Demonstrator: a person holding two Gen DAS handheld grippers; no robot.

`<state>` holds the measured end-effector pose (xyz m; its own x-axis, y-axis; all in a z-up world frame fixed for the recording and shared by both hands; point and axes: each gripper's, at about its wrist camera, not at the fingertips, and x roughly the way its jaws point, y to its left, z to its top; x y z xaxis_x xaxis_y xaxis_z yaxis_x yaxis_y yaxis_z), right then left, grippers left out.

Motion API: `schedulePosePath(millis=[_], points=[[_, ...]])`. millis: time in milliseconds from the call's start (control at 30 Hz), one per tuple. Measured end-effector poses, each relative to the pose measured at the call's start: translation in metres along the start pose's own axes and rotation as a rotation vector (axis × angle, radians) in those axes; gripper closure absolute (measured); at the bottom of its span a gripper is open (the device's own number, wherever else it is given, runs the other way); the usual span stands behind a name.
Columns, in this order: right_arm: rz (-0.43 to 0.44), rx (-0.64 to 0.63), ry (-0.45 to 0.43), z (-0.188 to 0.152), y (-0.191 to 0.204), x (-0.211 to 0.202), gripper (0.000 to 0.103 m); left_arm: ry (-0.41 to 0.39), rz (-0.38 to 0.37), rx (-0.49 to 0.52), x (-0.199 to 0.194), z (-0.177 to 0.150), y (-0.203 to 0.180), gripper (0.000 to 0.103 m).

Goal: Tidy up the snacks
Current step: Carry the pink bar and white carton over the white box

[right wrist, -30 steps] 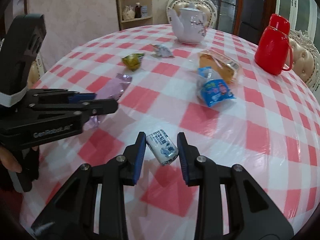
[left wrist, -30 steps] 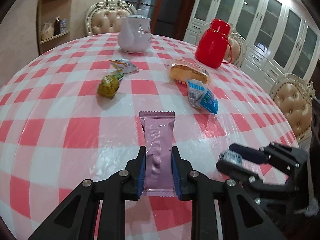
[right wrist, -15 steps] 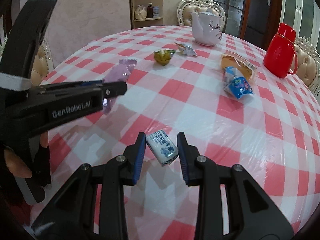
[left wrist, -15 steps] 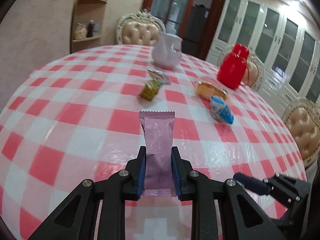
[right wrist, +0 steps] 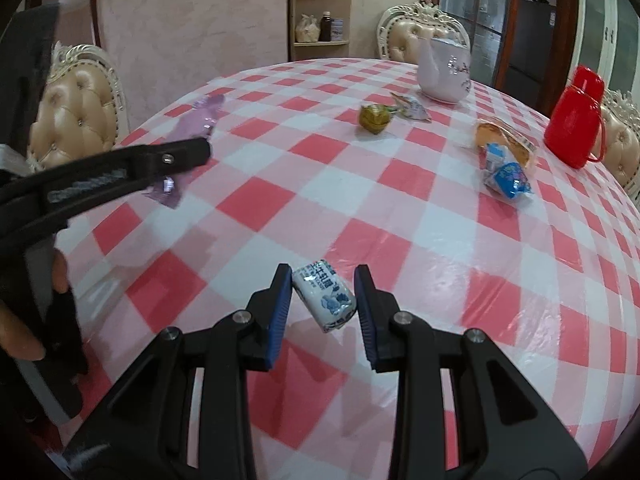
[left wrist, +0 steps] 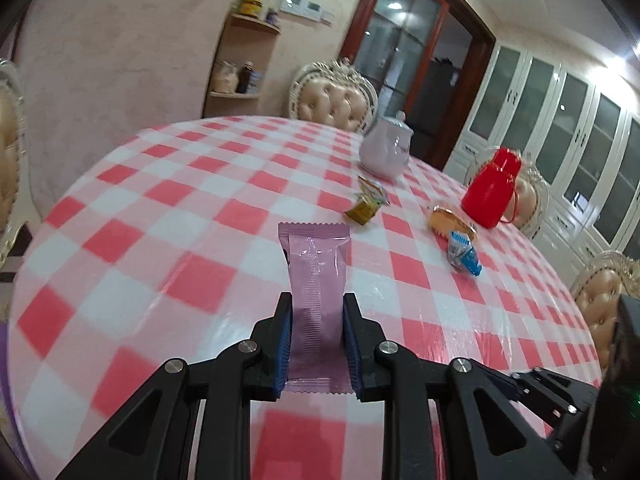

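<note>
Left tongs (left wrist: 316,336): pressed onto the lower part of the purple wafer packet (left wrist: 316,280); the packet stands upright between the blue pads, clear of the table (left wrist: 160,216).
Right tongs (right wrist: 322,312): pinching the small white-and-blue milk candy (right wrist: 325,301), which sits skewed between the pads. Contact on the right pad is hard to confirm in this view; the grip is probably light.
Position: both tools are over the near edge of the table, the left tool to the left of the right one.
Snacks on the table: green wrapped sweet (right wrist: 374,118) and silver wrapper (right wrist: 412,107) at the far centre; bread roll in clear film (right wrist: 504,138) touching the blue packet (right wrist: 506,174) at the far right.
Other items: white teapot (right wrist: 442,74) and red flask (right wrist: 574,130) along the far edge.
Destination: no tray or box is visible; the sorting place cannot be determined.
Risk 1: the candy is round and held off-axis; a quick swing could roll it out of the pads.
Risk 2: the packet is thin and slick, held only at its lower part; a slackened squeeze would let it slide down.
Risk 3: the two tools are near each other; a crossing move could knock one load free.
</note>
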<state>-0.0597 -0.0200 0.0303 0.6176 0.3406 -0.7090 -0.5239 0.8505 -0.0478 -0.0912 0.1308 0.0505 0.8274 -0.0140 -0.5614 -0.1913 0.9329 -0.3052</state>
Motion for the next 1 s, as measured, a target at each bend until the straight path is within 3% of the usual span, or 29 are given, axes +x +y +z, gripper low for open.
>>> schedulePosePath(millis=[533, 1000], points=[[0.092, -0.077, -0.027, -0.001, 0.061, -0.01, 0.067, -0.056, 0.094, 0.014, -0.09, -0.019, 0.058, 0.078], [0.275, -0.218, -0.044, -0.002, 0.157, -0.019, 0.067, -0.089, 0.251, -0.037, -0.16, -0.047, 0.143, 0.078]])
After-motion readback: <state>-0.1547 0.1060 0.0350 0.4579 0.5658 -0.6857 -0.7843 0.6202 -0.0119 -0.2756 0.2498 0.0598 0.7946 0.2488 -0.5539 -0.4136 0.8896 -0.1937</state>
